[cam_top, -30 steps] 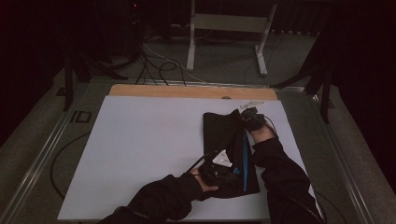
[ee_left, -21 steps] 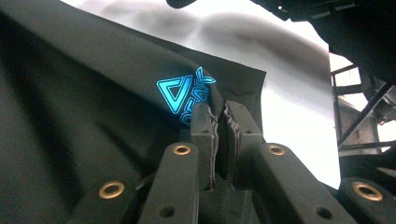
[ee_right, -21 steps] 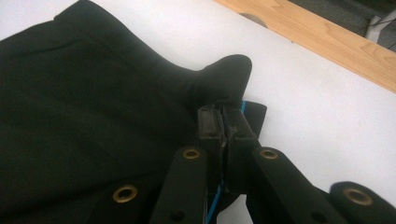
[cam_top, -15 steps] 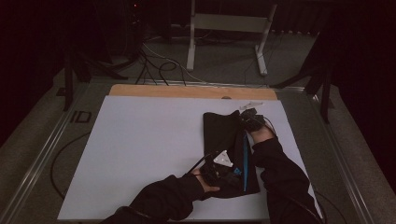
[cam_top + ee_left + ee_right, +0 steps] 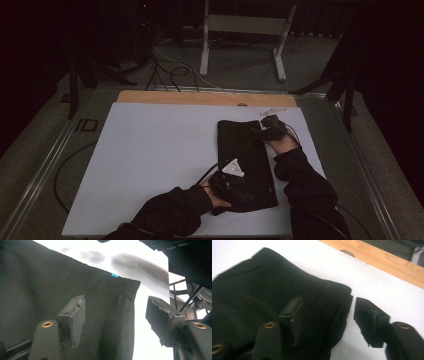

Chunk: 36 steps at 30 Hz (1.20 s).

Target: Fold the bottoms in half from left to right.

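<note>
A black cloth lies flat as a folded rectangle on the white table sheet, right of the middle. My left gripper rests at the cloth's near end and is open. In the left gripper view one jaw is over the cloth and the other over the white sheet, with the cloth's edge between them. A small blue tag marks a corner. My right gripper is at the cloth's far right corner, open, straddling the cloth's edge.
A wooden strip runs along the table's far edge. A small pale object lies beside it near the right gripper. Beyond the table stand a metal frame and floor cables. White sheet stretches to the left.
A blue strip that showed along the cloth's right edge is gone; the cloth now lies flatter, as a neat rectangle. Both hands have stayed nearly in place.
</note>
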Available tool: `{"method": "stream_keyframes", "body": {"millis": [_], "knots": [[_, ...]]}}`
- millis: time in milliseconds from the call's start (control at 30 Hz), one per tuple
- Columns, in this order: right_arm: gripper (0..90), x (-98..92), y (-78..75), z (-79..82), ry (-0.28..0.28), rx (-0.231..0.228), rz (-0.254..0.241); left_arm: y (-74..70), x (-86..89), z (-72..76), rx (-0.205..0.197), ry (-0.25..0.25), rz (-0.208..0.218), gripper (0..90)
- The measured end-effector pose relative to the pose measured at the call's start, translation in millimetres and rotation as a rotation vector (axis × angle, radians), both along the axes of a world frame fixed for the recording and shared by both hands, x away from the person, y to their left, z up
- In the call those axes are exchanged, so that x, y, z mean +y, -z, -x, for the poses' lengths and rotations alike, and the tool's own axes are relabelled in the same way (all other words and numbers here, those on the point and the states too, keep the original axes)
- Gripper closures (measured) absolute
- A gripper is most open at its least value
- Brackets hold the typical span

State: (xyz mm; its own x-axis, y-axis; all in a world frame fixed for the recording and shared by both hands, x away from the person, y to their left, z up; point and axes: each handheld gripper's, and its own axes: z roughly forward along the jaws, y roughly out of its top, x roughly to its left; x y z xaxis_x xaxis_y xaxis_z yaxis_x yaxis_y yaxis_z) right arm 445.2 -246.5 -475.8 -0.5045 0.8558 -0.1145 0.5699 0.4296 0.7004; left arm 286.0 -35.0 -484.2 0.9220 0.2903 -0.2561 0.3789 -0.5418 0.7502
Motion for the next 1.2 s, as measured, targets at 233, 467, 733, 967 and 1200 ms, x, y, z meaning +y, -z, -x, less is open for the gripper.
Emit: {"method": "stream_keyframes", "body": {"millis": [233,467,733,967,1200], "knots": [[13.4,-0.6,-11.1,12.9,-0.032,0.018,-0.075,-8.4,9.3,0.4,-0.003,-0.015,0.021,14.4],[9.9,1.2,-25.6,38.8,-0.089,0.021,-0.1,-21.9,27.9,2.4,-0.025,-0.032,0.044,5.7],[10.2,0.9,-37.5,75.3,-0.123,-0.013,-0.098,-28.4,48.5,8.4,-0.059,-0.032,0.043,0.3],[14.0,-7.9,-36.9,118.4,-0.126,0.02,-0.143,-27.5,69.9,14.5,-0.093,-0.057,0.063,0.3],[14.1,-15.0,-31.8,150.3,-0.083,0.045,-0.167,-23.0,98.5,17.6,-0.11,-0.1,0.081,0.3]]}}
